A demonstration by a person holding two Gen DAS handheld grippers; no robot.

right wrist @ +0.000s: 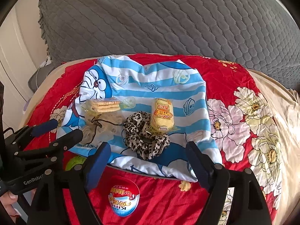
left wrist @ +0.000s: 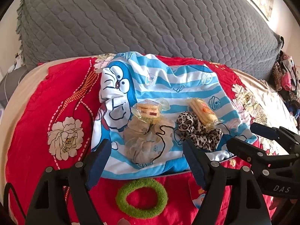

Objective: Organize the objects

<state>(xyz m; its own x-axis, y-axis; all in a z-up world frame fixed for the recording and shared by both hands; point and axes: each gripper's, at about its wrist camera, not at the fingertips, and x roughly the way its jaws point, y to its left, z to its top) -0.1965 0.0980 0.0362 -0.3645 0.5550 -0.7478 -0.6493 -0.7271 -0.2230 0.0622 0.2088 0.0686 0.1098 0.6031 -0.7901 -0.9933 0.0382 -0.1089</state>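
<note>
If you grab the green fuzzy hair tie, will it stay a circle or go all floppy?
The green hair tie looks soft and fuzzy, so it will probably squash and sag once lifted. It seems light for its size. Lying flat on the red bedspread, it is unlikely to roll, and its fuzz should grip rather than slip.

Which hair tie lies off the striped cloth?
The green hair tie: it lies on the red bedspread, between the open left gripper's fingers. The beige and leopard scrunchies sit on the cloth.

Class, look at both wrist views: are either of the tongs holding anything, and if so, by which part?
Nothing is held. The left tongs and right tongs are both open and empty, above the green hair tie and the egg-shaped snack.
</note>
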